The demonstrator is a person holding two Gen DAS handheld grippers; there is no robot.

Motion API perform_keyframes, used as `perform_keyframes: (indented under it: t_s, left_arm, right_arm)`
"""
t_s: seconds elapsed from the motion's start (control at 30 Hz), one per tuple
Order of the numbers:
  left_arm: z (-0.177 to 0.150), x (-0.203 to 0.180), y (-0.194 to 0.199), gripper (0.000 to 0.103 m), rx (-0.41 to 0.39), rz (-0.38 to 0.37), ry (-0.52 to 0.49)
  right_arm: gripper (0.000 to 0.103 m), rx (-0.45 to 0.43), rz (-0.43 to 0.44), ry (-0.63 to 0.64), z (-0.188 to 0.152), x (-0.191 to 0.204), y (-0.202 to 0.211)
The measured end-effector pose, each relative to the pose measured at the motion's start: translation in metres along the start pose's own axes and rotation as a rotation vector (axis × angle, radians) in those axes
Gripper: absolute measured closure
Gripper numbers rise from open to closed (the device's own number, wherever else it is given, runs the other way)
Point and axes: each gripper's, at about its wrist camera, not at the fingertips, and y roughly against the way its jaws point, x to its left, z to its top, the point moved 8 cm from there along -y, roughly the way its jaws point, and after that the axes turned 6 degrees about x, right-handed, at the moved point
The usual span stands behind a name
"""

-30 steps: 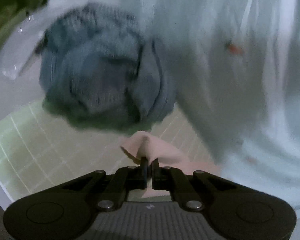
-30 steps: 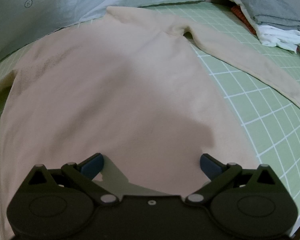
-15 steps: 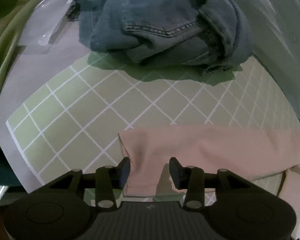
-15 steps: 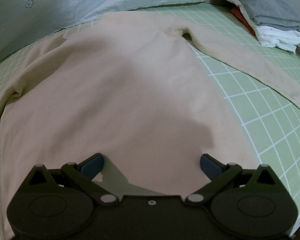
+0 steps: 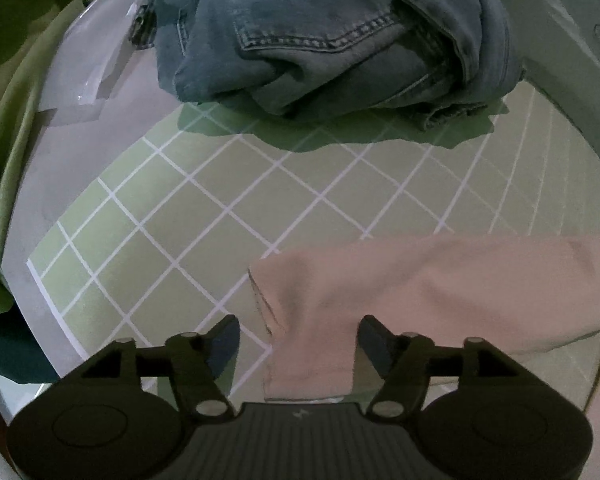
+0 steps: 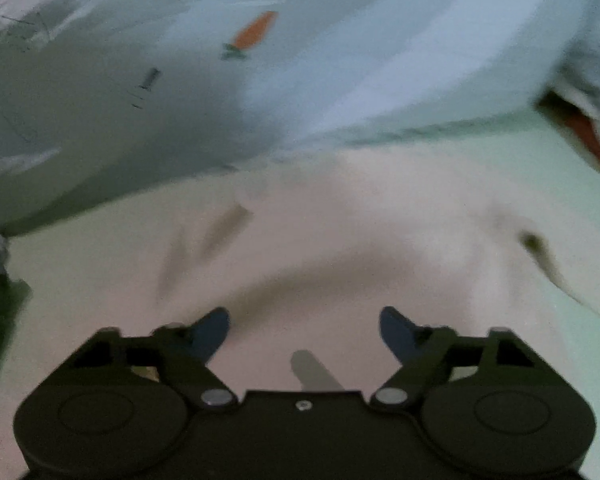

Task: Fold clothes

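Note:
A pale pink sweater lies flat on a green checked sheet [image 5: 204, 216]. In the left wrist view its sleeve [image 5: 440, 280] lies across the sheet, cuff end between the fingers. My left gripper [image 5: 298, 338] is open, jaws wide on either side of the cuff, not gripping it. In the blurred right wrist view the sweater body [image 6: 340, 248] fills the lower half. My right gripper [image 6: 304, 330] is open and empty just above the fabric.
A crumpled pair of blue jeans [image 5: 332, 40] lies on the sheet beyond the sleeve. A light blue quilt with a carrot print [image 6: 256, 36] lies behind the sweater. Green fabric [image 5: 4, 160] hangs at the left edge of the bed.
My left gripper let go of the sleeve cuff and opened wide; the sleeve now lies on the sheet. My right gripper moved forward over the sweater towards the quilt, and its view is blurred.

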Motion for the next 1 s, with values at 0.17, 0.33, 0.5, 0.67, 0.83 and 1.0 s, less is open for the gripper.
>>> perform_keyframes:
  t_s: [0.17, 0.33, 0.5, 0.67, 0.83, 1.0]
  left_arm:
    - [0.001, -0.009, -0.006, 0.022, -0.002, 0.059, -0.035]
    - [0.007, -0.005, -0.011, 0.011, 0.014, 0.067, 0.029]
    - [0.012, -0.006, -0.014, 0.005, 0.005, 0.073, 0.054]
    - [0.018, -0.009, -0.015, 0.005, -0.006, 0.067, 0.043]
    - [0.018, -0.008, -0.014, 0.005, -0.008, 0.060, 0.047]
    - [0.016, -0.006, -0.012, 0.005, -0.017, 0.052, 0.052]
  right_arm:
    - [0.035, 0.046, 0.148, -0.013, 0.040, 0.040, -0.049]
    - [0.040, 0.162, 0.240, -0.128, 0.055, 0.061, -0.102]
    - [0.094, 0.153, 0.199, 0.002, 0.073, 0.082, -0.120]
    - [0.096, 0.070, 0.193, 0.040, 0.105, 0.088, -0.129]
    - [0.049, 0.067, 0.124, 0.076, 0.107, 0.087, -0.138]
    - [0.018, -0.009, 0.081, 0.060, 0.081, 0.065, -0.087]
